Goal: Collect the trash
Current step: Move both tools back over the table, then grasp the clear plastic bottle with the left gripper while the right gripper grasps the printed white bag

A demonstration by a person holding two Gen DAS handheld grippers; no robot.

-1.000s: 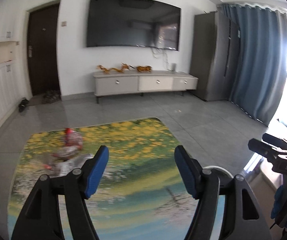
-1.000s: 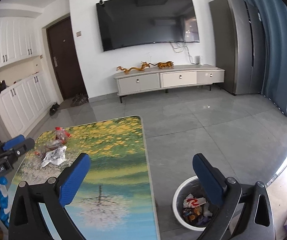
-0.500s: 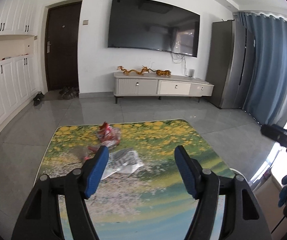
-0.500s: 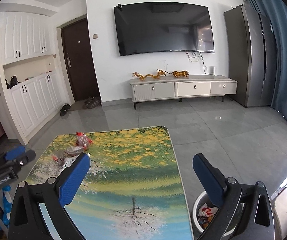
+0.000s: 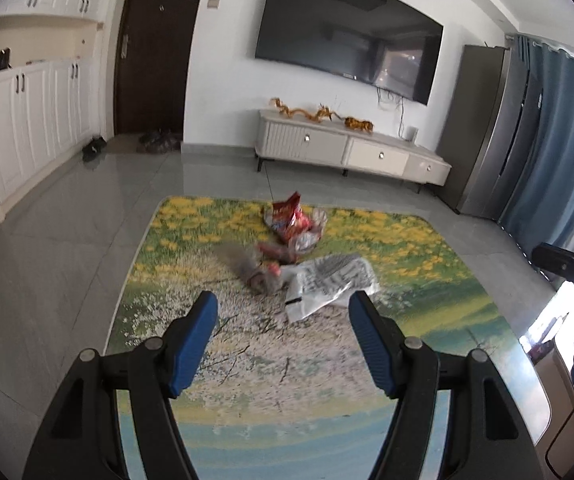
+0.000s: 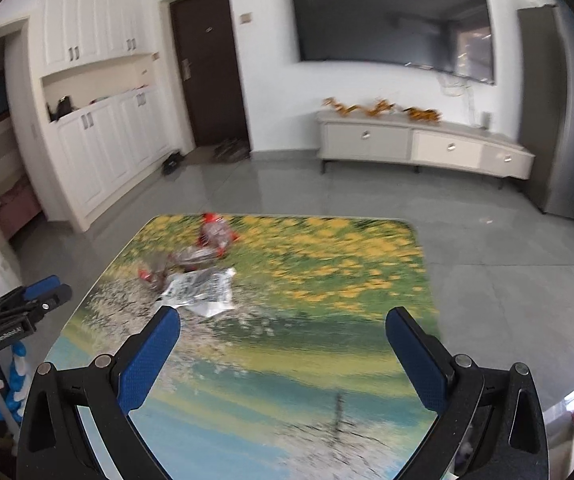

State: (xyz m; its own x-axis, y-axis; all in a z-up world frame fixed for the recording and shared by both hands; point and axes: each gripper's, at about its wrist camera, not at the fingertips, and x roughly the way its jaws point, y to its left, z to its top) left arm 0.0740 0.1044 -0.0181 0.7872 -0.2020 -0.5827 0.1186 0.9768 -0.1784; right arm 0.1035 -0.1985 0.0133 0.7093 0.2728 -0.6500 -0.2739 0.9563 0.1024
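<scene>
A small heap of trash lies on a table with a flower-landscape top [image 5: 427, 280]. It holds a red snack bag [image 5: 289, 220], a dark crumpled wrapper [image 5: 259, 270] and a white-and-silver printed wrapper [image 5: 327, 286]. In the right wrist view the same red bag [image 6: 215, 234] and white wrapper [image 6: 199, 290] lie at the table's left half [image 6: 327, 280]. My left gripper [image 5: 285, 320] is open and empty, just short of the white wrapper. My right gripper [image 6: 283, 336] is open and empty over the table, to the right of the heap.
A grey tiled floor surrounds the table. A low TV cabinet [image 5: 351, 154] and a wall TV [image 5: 347, 48] are at the far wall. White cupboards [image 6: 99, 152] and a dark door [image 6: 207, 76] are on the left. A grey fridge and blue curtain [image 5: 547, 140] stand at the right.
Both grippers have swung left, toward the trash heap. The heap now lies straight ahead of my left gripper, and the bin has left the right wrist view. Both grippers stayed open.
</scene>
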